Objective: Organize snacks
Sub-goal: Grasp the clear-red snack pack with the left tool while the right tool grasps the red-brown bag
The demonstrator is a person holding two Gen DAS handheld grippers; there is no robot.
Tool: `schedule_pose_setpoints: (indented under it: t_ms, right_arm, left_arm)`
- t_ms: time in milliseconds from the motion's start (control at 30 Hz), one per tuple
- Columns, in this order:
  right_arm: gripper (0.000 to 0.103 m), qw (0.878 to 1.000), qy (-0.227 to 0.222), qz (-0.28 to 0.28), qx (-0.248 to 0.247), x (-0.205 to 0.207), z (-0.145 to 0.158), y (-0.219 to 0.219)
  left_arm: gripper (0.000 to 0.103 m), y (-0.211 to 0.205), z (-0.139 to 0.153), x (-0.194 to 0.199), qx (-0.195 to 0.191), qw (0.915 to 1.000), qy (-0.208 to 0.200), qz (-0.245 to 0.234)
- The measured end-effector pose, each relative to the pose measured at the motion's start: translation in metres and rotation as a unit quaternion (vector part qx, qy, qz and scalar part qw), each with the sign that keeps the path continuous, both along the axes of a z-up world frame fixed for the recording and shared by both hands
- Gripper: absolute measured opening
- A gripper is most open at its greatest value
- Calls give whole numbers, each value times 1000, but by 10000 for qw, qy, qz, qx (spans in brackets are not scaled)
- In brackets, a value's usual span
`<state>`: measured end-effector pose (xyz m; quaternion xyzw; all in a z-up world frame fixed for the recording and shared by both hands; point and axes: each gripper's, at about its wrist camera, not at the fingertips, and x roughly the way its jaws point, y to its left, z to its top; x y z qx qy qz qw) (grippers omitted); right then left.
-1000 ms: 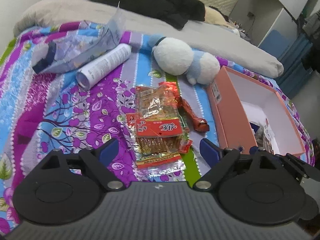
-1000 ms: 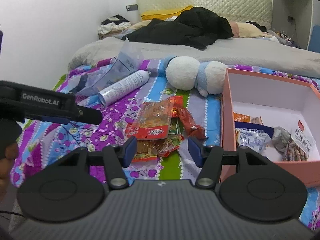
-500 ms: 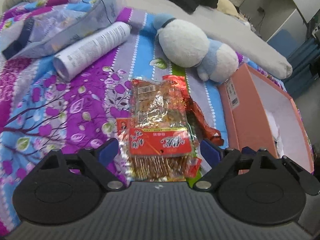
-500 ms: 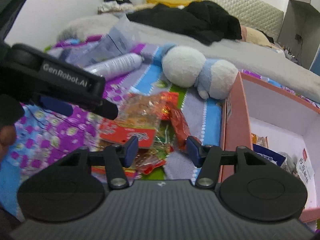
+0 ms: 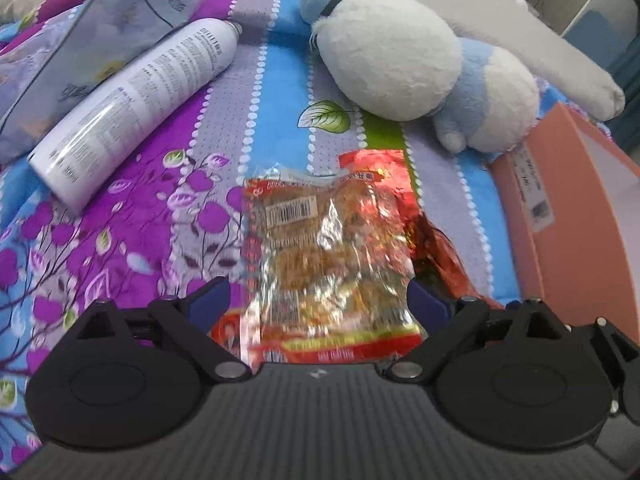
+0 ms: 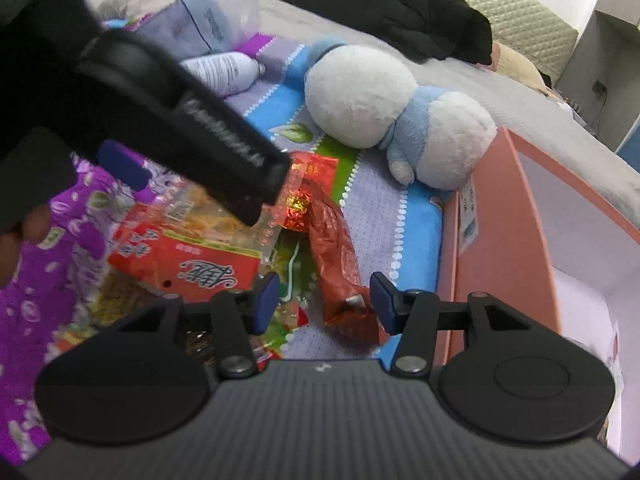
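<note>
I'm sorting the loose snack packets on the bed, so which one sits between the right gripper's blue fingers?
The long dark red foil packet; its lower end lies between the right gripper fingers, whereas the clear packet with the red label lies left of them.

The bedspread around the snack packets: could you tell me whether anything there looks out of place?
Yes. A white spray can lies on its side and a blue and white plush toy sprawls just beyond the snack packet; neither is a snack. A red wrapper lies crumpled beside the pink box, not in it.
</note>
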<state>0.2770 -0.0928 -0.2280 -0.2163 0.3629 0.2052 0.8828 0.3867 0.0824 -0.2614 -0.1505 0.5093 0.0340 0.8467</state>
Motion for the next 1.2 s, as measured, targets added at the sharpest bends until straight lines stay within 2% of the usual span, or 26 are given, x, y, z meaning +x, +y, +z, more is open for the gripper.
schedule_pose_setpoints:
  t_ms: [200, 333, 400, 733, 933, 1000, 1133, 1200]
  right_arm:
    - [52, 9998, -87, 12, -202, 10, -14, 2]
    - [51, 9994, -170, -4, -313, 17, -20, 2]
    - [47, 9995, -92, -62, -312, 22, -23, 2]
    - [42, 9994, -69, 1, -338, 26, -30, 8]
    - [37, 9992, -85, 30, -385, 23, -28, 10]
    - [28, 9994, -66, 25, -338, 22, -25, 9]
    - [28, 9995, -79, 1, -319, 20, -22, 8]
    - [27, 9995, -91, 6, -316, 18, -22, 8]
  left_arm:
    - [97, -1, -14, 21, 176, 9998, 95, -88]
    - [100, -3, -23, 30, 148, 9997, 85, -182]
    - [102, -4, -28, 34, 153, 9995, 71, -258]
    - [100, -10, -34, 34, 225, 9992, -99, -304]
    - [83, -13, -30, 30, 288, 9992, -117, -239]
    - [77, -14, -29, 30, 335, 9992, -108, -198]
    - [66, -8, -25, 28, 319, 9994, -110, -106]
    - [55, -4, -23, 27, 302, 9995, -109, -48]
